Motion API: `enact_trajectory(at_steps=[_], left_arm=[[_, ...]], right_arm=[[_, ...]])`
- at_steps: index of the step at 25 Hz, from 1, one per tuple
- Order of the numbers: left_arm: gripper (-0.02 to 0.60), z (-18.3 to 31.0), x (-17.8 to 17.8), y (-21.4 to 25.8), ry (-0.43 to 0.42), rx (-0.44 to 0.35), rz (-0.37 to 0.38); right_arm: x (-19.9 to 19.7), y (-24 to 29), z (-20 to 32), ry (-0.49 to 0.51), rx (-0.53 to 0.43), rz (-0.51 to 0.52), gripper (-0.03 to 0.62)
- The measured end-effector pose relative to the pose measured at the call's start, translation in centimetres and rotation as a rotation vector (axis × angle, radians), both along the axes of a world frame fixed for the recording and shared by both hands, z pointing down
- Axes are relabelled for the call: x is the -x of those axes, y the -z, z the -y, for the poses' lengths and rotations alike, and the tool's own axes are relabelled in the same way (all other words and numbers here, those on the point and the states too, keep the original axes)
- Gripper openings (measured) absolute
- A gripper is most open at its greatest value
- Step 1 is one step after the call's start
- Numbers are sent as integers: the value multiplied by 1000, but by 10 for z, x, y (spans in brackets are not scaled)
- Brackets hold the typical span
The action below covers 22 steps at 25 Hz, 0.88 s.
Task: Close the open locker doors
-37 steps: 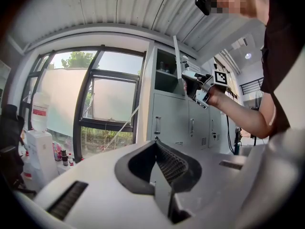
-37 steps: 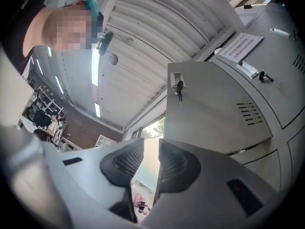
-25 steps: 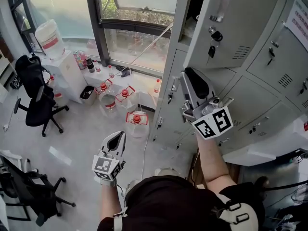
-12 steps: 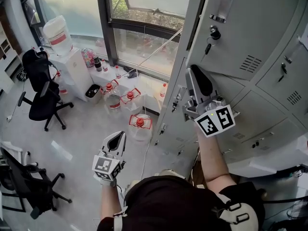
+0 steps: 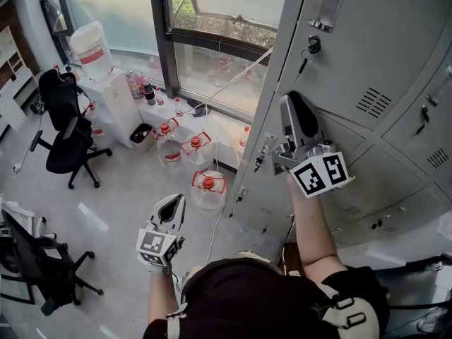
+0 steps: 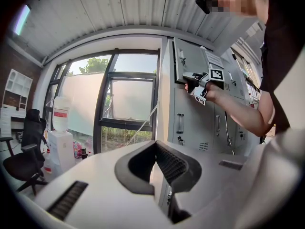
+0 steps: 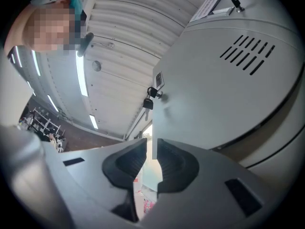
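Observation:
The upper grey locker door [image 5: 353,41] stands slightly ajar, a key [image 5: 308,50] hanging in its lock. My right gripper [image 5: 289,101] points up at the door's lower left corner. In the right gripper view the door [image 7: 228,94] has its thin edge between the nearly closed jaws of the right gripper [image 7: 151,144], and the key [image 7: 151,98] hangs just beyond. My left gripper [image 5: 174,199] hangs low over the floor, shut and empty; in its own view the left gripper [image 6: 155,144] has its tips touching. That view also shows the door [image 6: 188,61] and the right gripper [image 6: 189,77].
Lower locker doors [image 5: 395,182] look closed. Several water jugs [image 5: 206,189] stand on the floor by the window frame [image 5: 161,41]. A water dispenser [image 5: 95,55] and a black office chair [image 5: 67,126] are at the left. A second chair [image 5: 35,260] is near left.
The right gripper has moved right with the door, which has swung toward the lockers; the dark opening at the top is no longer seen. The left gripper has hardly shifted.

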<state>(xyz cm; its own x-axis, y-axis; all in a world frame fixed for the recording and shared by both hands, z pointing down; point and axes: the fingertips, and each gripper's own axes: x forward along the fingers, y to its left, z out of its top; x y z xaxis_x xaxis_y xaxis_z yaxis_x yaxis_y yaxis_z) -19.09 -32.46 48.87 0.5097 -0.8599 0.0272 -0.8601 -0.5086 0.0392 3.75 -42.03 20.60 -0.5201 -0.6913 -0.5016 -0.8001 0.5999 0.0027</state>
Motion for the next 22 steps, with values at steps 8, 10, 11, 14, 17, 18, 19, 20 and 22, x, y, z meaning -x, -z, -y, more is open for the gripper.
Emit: enact_trajectory(at_steps=[8, 10, 11, 14, 17, 18, 19, 20, 22], left_arm=[[8, 1, 3, -4, 26, 6, 0], [8, 3, 2, -5, 28, 9, 0], [8, 4, 1, -6, 29, 10, 1], [8, 7, 0, -6, 30, 12, 0], [8, 7, 1, -7, 33, 11, 3], [8, 7, 1, -6, 34, 10, 4], [8, 7, 1, -6, 33, 10, 4], [8, 7, 1, -6, 33, 10, 5], [8, 7, 1, -6, 32, 10, 7]], right_arm=[[-5, 3, 15, -8, 22, 40, 66], [-9, 3, 21, -17, 34, 58, 66], [-11, 4, 24, -20, 42, 68, 66], [-15, 5, 33, -19, 69, 95, 66], [-16, 6, 35, -6, 80, 119, 65], [-16, 6, 35, -6, 81, 124, 64], [-16, 6, 35, -5, 83, 128, 66], [-16, 7, 35, -4, 86, 132, 65], [-16, 6, 36, 6, 94, 143, 64]])
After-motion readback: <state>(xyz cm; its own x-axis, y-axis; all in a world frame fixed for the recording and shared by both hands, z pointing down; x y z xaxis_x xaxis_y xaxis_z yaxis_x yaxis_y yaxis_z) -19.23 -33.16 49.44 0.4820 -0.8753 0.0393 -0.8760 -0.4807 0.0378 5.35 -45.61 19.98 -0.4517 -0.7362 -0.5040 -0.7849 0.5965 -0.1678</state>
